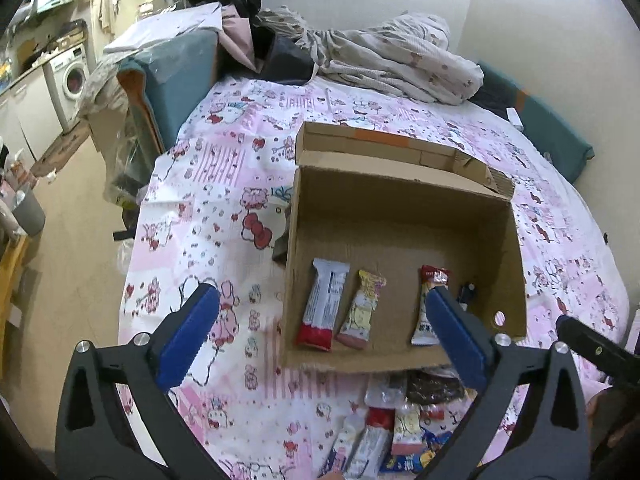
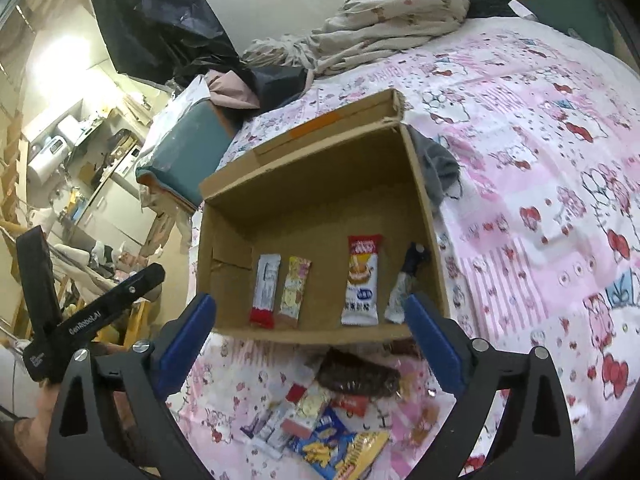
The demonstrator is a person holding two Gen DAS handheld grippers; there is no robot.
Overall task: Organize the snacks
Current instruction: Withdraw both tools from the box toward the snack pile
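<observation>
From the left wrist view, the left hand-held gripper [image 1: 320, 328] stands spread wide with nothing between its blue pads, pointing steeply down at a bed [image 1: 224, 184] covered in a pink cartoon-print sheet. An open cardboard box [image 1: 404, 216] sits on the sheet ahead of it. Three snacks lie in a row along the box's near wall: a white and red bar [image 1: 322, 306], a yellow packet [image 1: 362, 309] just beside it, and a white packet with a red top [image 1: 430, 304] whose right edge is hidden behind the right pad. A dark item [image 1: 468, 292] shows only as a sliver beyond that pad. This view alone takes in a washing machine [image 1: 74, 76] far left and the tip of the other tool at the right edge. A loose pile of snacks [image 1: 384, 436] lies on the sheet below the box, between the fingers' bases.

The right wrist view shows the right hand-held gripper [image 2: 310, 322] likewise spread and empty, aimed down at the box's near wall [image 2: 320, 334]. Here the fourth item is plain: a dark and silver wrapper [image 2: 404, 284] leaning against the box's right wall, just beyond the right pad. The pile [image 2: 320, 420] is clearer too, with a dark brown pack [image 2: 358, 376] nearest the box and a blue and yellow bag [image 2: 332, 444] nearest the camera. At left, a person's hand [image 2: 32, 420] grips the other tool's black handle.
</observation>
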